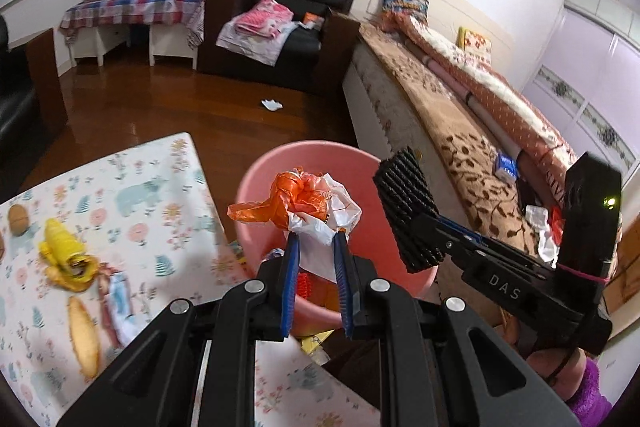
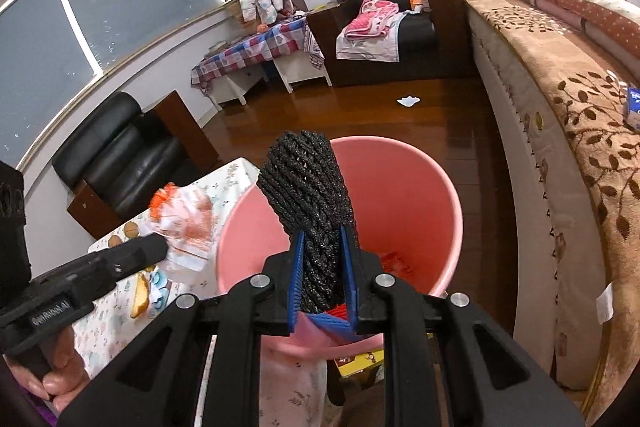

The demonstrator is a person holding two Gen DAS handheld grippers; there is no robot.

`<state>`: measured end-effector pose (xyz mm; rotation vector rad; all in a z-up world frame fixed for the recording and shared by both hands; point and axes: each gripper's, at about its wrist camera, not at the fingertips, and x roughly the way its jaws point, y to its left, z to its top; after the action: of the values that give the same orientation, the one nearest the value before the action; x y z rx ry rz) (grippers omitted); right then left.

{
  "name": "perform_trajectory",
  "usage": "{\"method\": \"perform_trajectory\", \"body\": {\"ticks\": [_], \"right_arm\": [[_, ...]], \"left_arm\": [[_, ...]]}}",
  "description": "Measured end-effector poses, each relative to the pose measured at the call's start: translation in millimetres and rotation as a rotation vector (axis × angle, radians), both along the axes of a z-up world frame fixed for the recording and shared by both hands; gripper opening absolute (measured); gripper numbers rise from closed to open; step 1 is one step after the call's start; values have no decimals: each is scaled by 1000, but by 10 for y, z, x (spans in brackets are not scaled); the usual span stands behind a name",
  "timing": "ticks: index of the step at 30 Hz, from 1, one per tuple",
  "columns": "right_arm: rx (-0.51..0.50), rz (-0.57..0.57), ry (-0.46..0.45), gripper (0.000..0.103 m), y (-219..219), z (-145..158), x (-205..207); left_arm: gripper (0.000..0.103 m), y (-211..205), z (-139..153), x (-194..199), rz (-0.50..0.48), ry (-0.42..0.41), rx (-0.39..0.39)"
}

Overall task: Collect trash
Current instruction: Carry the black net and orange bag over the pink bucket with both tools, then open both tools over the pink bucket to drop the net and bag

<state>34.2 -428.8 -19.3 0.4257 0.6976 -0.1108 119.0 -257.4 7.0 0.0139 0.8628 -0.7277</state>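
The left claw [image 1: 316,239] holds a crumpled orange-and-white bag [image 1: 312,205] over the pink bin [image 1: 256,183]. The right claw [image 2: 323,241] grips a black mesh piece [image 2: 310,183], perhaps a foam net, above the same bin.

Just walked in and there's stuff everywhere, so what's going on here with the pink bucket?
A person is clearing trash with a pair of tongs in each hand. The left tongs are shut on a crumpled orange-and-white plastic bag, held over the pink bucket. The right tongs grip a black foam net sleeve above the same bucket, which already holds some red scraps. Banana peel and bread are on the patterned table, and a white scrap lies on the floor.
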Motion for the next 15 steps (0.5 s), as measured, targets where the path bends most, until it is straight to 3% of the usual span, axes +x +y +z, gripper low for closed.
{"method": "perform_trajectory", "body": {"ticks": [15], "right_arm": [[-9,-53,28,20,-90,-88,98]], "left_arm": [[18,-358,-328,124,-33,56,79]]}}
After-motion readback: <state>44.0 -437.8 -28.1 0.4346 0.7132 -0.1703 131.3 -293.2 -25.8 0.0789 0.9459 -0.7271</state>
